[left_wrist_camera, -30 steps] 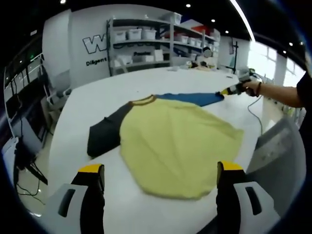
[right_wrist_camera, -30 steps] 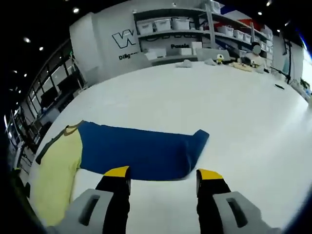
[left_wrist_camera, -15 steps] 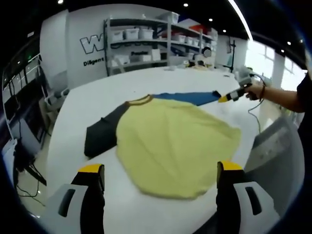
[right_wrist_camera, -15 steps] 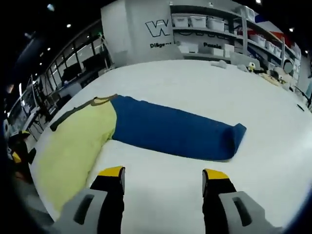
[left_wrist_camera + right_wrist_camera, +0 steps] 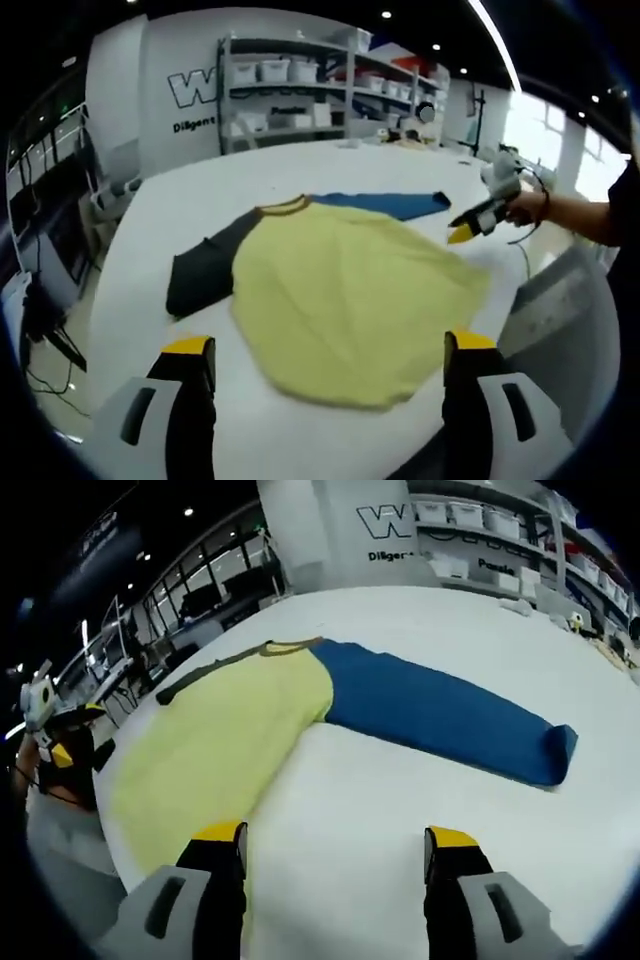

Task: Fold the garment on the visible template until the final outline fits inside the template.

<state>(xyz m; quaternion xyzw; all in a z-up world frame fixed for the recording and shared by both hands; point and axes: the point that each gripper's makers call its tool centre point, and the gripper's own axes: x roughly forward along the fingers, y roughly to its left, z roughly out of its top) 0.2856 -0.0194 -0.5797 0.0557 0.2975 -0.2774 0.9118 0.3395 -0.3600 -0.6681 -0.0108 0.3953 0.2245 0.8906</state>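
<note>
Garment (image 5: 350,290) spread flat on white table (image 5: 200,200), centre of the left gripper view: yellow body (image 5: 340,300), dark sleeve (image 5: 205,275) out toward centre-left, blue sleeve (image 5: 385,203) reaching toward upper right, collar (image 5: 285,207) toward the top, hem toward the bottom between the jaws. In the right gripper view, same garment (image 5: 260,730) across the upper half, blue sleeve (image 5: 440,715) running from centre to the right edge with its cuff (image 5: 560,755) folded back. No template outline discernible on the table.

Sleeve-to-sleeve axis running left to right in the left gripper view, collar-to-hem axis from top to bottom.

Left gripper (image 5: 325,365) low at the bottom of its view, jaws spread wide, nothing between them, hem just ahead. Right gripper (image 5: 335,845) likewise wide open and empty, above bare table, blue sleeve ahead and to the upper right; also seen from the left gripper view (image 5: 470,228), at centre right, just beside the garment's edge below the blue sleeve.

Probably nearer to the blue sleeve: the right gripper. Likely first fold: that sleeve across the yellow body.
</note>
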